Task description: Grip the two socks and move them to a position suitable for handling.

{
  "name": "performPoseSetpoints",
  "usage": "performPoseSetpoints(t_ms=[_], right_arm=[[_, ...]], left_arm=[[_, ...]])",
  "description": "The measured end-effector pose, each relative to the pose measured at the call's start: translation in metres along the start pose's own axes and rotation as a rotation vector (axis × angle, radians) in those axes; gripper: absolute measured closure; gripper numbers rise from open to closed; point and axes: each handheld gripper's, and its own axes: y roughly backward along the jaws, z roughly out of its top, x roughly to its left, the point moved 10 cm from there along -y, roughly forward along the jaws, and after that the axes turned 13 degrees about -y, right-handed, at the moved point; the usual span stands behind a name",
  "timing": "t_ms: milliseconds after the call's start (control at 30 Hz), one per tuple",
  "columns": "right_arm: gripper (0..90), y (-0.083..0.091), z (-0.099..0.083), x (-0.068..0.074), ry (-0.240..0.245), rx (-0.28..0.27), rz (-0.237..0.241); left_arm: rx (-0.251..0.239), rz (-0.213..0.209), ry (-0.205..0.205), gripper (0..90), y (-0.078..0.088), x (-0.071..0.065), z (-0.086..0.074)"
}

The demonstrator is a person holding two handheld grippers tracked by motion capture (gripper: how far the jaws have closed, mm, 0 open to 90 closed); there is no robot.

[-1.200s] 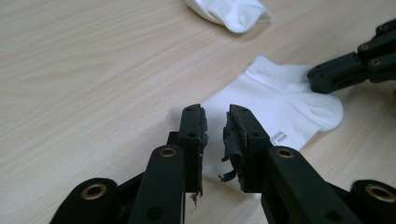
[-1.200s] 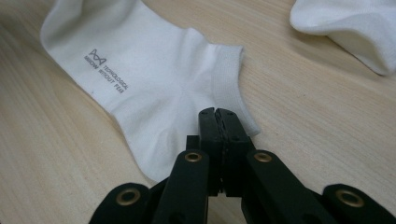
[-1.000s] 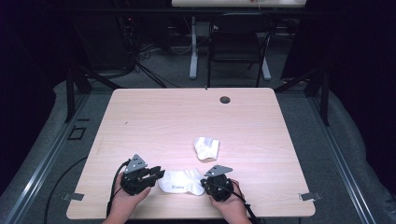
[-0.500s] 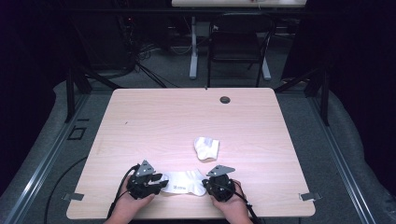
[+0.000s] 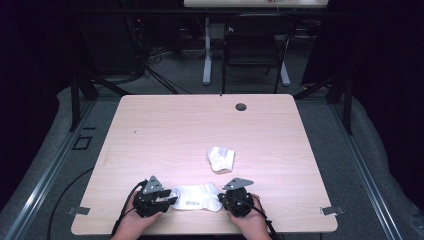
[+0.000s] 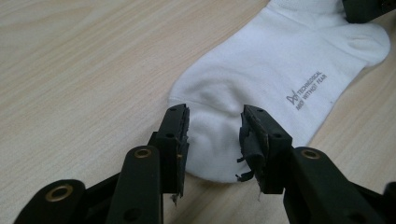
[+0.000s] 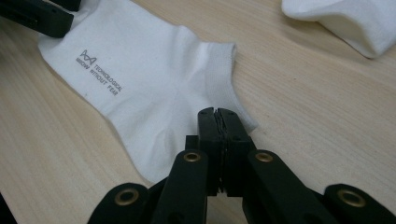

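A white sock (image 5: 195, 197) lies flat near the table's front edge, with grey lettering on it (image 6: 261, 70) (image 7: 140, 79). My left gripper (image 5: 169, 200) (image 6: 215, 125) is open, low over the table, its jaws standing either side of the sock's toe end without pressing it. Those jaws have just opened wide and then closed a little. My right gripper (image 5: 224, 201) (image 7: 217, 115) is shut on the sock's other end, near the cuff, where the fabric puckers toward the pads. A second white sock (image 5: 220, 158) (image 7: 345, 23) lies crumpled just beyond.
The wooden table (image 5: 200, 130) has a small dark cable hole (image 5: 241, 106) at its far edge. A chair (image 5: 255, 50) and desk legs stand on the floor behind it. Both hands rest at the front edge.
My left gripper has sunk toward the table at the sock's toe end and its jaws have spread. The right gripper and both socks have stayed put.
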Motion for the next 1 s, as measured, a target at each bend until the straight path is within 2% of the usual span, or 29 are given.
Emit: performPoseSetpoints(t_ms=[133, 167, 300, 367, 433, 500, 633, 867, 1000], right_arm=[[89.2, 0.002, -0.003, 0.001, 0.004, 0.009, -0.001], [89.3, 0.002, -0.003, 0.001, 0.008, 0.009, 0.0], [88.2, 0.003, -0.004, 0.003, 0.011, 0.011, -0.003], [85.4, 0.005, -0.004, 0.002, 0.011, 0.019, -0.004], [83.6, 0.005, -0.002, 0.004, -0.003, -0.001, 0.012], [81.6, 0.009, 0.002, 0.004, 0.012, -0.012, 0.005], [78.2, 0.014, 0.012, 0.003, 0.003, -0.06, 0.011], [74.9, 0.012, 0.037, -0.011, -0.034, -0.103, -0.03], [74.8, 0.007, 0.048, -0.019, -0.034, -0.118, -0.071]], left_arm=[[0.006, -0.001, 0.009, 62.1, 0.003, -0.003, -0.003], [0.002, -0.006, 0.026, 62.0, 0.004, -0.005, -0.003], [0.004, -0.023, 0.027, 60.5, 0.005, -0.007, -0.002], [-0.013, -0.017, 0.03, 58.9, 0.004, -0.007, 0.001], [-0.033, -0.015, 0.033, 57.8, 0.006, -0.006, 0.007], [-0.06, -0.014, 0.029, 57.4, 0.009, -0.005, 0.013], [-0.097, -0.014, 0.033, 57.3, 0.016, 0.0, 0.02], [-0.111, -0.004, 0.063, 57.3, 0.017, 0.01, 0.02], [-0.126, -0.007, 0.071, 57.2, 0.019, 0.011, 0.022]])
